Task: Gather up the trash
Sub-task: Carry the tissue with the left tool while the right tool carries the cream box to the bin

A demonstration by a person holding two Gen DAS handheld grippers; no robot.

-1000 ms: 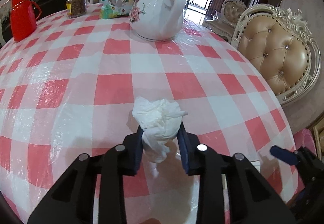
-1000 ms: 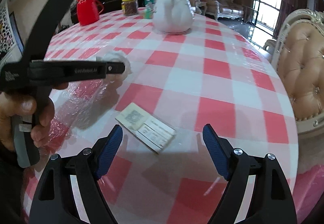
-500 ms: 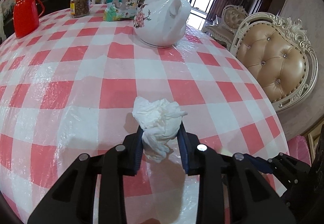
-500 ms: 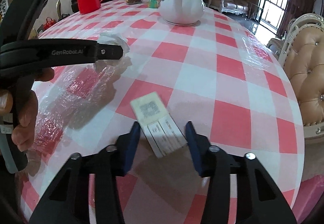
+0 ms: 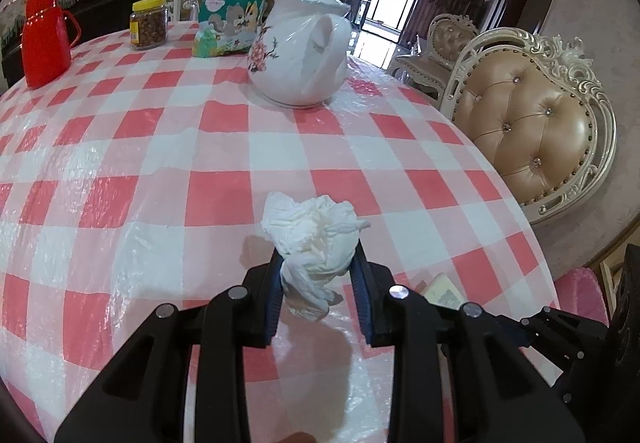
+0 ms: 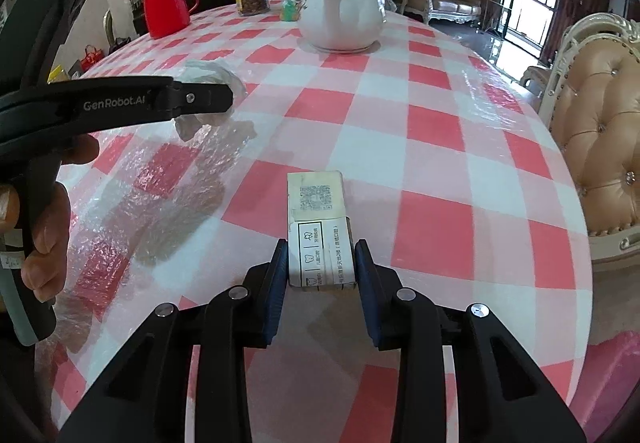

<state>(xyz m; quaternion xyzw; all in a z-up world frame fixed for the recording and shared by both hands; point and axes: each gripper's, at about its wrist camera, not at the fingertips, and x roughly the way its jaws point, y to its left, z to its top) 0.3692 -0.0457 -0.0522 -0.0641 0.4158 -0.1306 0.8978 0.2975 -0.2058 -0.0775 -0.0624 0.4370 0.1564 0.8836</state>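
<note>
The right gripper (image 6: 321, 263) is clenched on a small printed paper box (image 6: 319, 231) at the counter's (image 6: 460, 171) near edge. The left gripper (image 5: 317, 275) grasps a crumpled white tissue (image 5: 314, 239). Farther back stands a white teapot (image 6: 340, 9).

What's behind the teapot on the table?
Behind the teapot stands a green snack bag, with a yellow-lidded jar further to its left. The right wrist view shows only the bag's top and lower corner; the teapot covers the rest.
</note>
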